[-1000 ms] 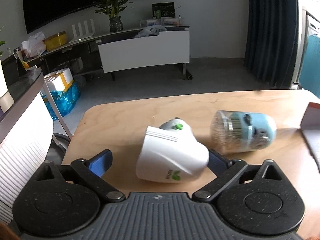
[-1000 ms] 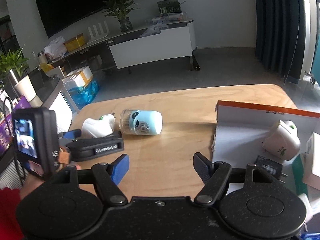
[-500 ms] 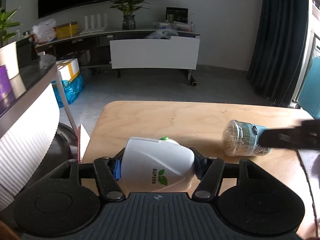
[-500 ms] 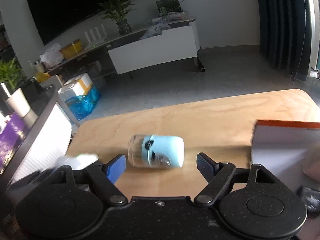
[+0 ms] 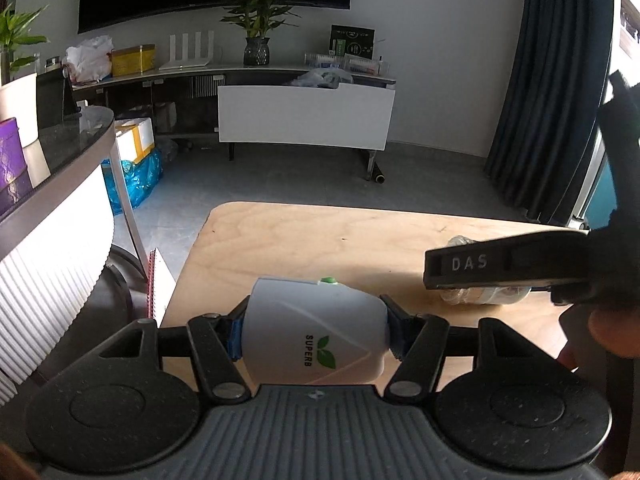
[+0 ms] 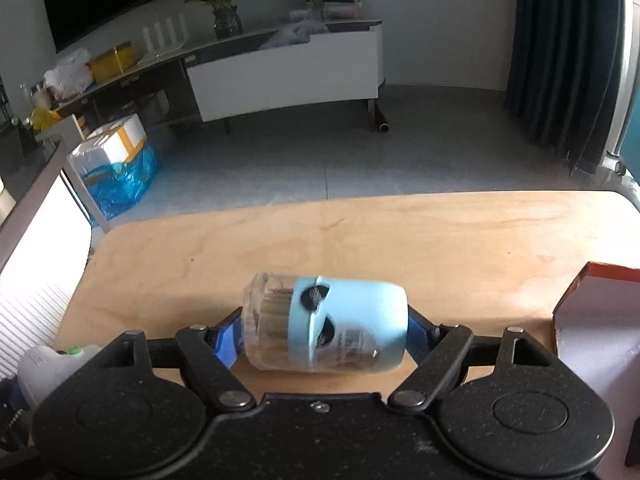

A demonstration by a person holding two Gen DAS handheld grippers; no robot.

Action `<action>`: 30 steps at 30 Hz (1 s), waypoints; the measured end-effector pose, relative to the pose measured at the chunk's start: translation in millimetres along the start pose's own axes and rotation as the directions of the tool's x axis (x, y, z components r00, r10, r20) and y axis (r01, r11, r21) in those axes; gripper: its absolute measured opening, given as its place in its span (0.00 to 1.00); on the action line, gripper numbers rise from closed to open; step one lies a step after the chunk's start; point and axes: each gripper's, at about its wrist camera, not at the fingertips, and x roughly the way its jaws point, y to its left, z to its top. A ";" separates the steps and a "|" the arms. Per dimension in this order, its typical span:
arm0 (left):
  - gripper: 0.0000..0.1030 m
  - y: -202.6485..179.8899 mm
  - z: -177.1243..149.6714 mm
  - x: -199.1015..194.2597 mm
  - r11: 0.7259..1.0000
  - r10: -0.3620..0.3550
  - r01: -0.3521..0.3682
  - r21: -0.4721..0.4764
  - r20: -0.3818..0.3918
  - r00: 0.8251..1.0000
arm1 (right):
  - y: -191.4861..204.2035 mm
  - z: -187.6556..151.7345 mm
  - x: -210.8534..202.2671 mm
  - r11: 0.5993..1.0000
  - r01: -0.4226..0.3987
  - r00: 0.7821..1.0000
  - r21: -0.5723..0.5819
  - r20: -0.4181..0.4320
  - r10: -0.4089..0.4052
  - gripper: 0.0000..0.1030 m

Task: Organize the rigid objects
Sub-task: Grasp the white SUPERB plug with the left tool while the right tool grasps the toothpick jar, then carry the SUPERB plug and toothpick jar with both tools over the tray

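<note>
The white plug-in unit [image 5: 314,340] lay on the wooden table [image 5: 320,240], clamped in my left gripper [image 5: 314,336]. I had my right gripper [image 6: 325,330] pressed on the blue-capped toothpick jar [image 6: 326,326], on its side.

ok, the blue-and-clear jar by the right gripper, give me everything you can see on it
The jar lies on its side on the wooden table: a clear, plastic-looking end packed with thin sticks, perhaps toothpicks, faces left, and a pale blue sleeve with dark printed marks covers the rest. It sits between the fingers of the right gripper, whose blue pads meet both ends; whether it is clamped or lifted is unclear. The view is slightly blurred. From the left wrist view the right gripper mostly hides it.
</note>
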 end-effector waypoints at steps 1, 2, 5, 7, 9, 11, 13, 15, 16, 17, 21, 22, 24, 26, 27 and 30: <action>0.62 0.1 0.2 0.0 1.000 -0.005 0.005 -0.007 -0.002 1.000 | 0.0 -0.6 -0.8 1.000 0.001 1.000 -0.008 0.002 -0.001 0.90; 0.62 1.3 0.8 -0.4 1.000 -0.011 0.011 -0.012 -0.002 1.000 | -0.2 -1.5 -2.6 1.000 0.004 1.000 -0.017 0.004 -0.004 0.90; 0.62 1.0 2.3 -5.5 1.000 -0.014 0.015 -0.013 0.007 1.000 | -3.1 -4.8 -14.6 1.000 -0.003 1.000 -0.020 0.024 0.003 0.90; 0.62 -0.5 3.9 -11.1 1.000 -0.019 0.020 -0.014 0.015 1.000 | -6.2 -7.5 -26.6 1.000 -0.017 0.999 -0.024 0.030 0.018 0.90; 0.62 -2.7 4.6 -16.8 0.999 -0.031 0.031 -0.015 0.021 0.999 | -7.1 -10.0 -42.1 0.999 -0.017 0.998 -0.030 0.052 0.018 0.90; 0.60 -4.7 3.2 -25.1 0.999 -0.037 0.037 -0.014 0.030 0.999 | -11.1 -12.9 -59.7 0.999 -0.034 0.997 -0.029 0.069 0.036 0.90; 0.60 -5.3 1.1 -33.4 0.999 -0.041 0.041 -0.018 0.032 0.999 | -15.7 -17.6 -77.7 0.999 -0.038 0.996 -0.035 0.082 0.041 0.90; 0.60 -5.8 -1.7 -42.9 0.999 -0.042 0.043 -0.025 0.033 0.999 | -19.5 -21.6 -93.6 0.998 -0.050 0.994 -0.033 0.093 0.053 0.90; 0.60 -6.4 -2.6 -48.7 0.999 -0.042 0.043 -0.027 0.035 0.999 | -21.4 -24.3 -101.8 0.998 -0.051 0.993 -0.036 0.102 0.055 0.90; 0.60 -6.0 -3.5 -53.3 0.999 -0.042 0.043 -0.028 0.038 0.998 | -22.9 -26.9 -110.0 0.998 -0.052 0.993 -0.043 0.108 0.056 0.90; 0.60 -9.4 -4.7 -75.6 0.998 -0.045 0.046 -0.039 0.048 0.998 | -31.1 -42.4 -142.0 0.997 -0.068 0.990 -0.034 0.123 0.072 0.90; 0.60 -11.1 -4.8 -79.8 0.998 -0.044 0.046 -0.037 0.049 0.998 | -32.8 -45.6 -150.1 0.997 -0.073 0.989 -0.032 0.126 0.076 0.90; 0.60 -15.0 -6.2 -89.4 0.998 -0.045 0.047 -0.039 0.049 0.998 | -35.8 -53.0 -163.5 0.997 -0.076 0.988 -0.032 0.132 0.080 0.90; 0.60 -20.0 -7.5 -97.2 0.998 -0.044 0.046 -0.041 0.044 0.998 | -35.5 -58.3 -175.7 0.997 -0.074 0.987 -0.039 0.140 0.079 0.90; 0.60 -21.9 -9.2 -101.1 0.998 -0.042 0.044 -0.043 0.043 0.998 | -36.6 -61.8 -182.5 0.996 -0.077 0.986 -0.041 0.144 0.082 0.90; 0.60 -27.4 -12.6 -112.6 0.997 -0.048 0.049 -0.055 0.033 0.998 | -39.9 -68.2 -198.1 0.996 -0.077 0.985 -0.046 0.153 0.083 0.90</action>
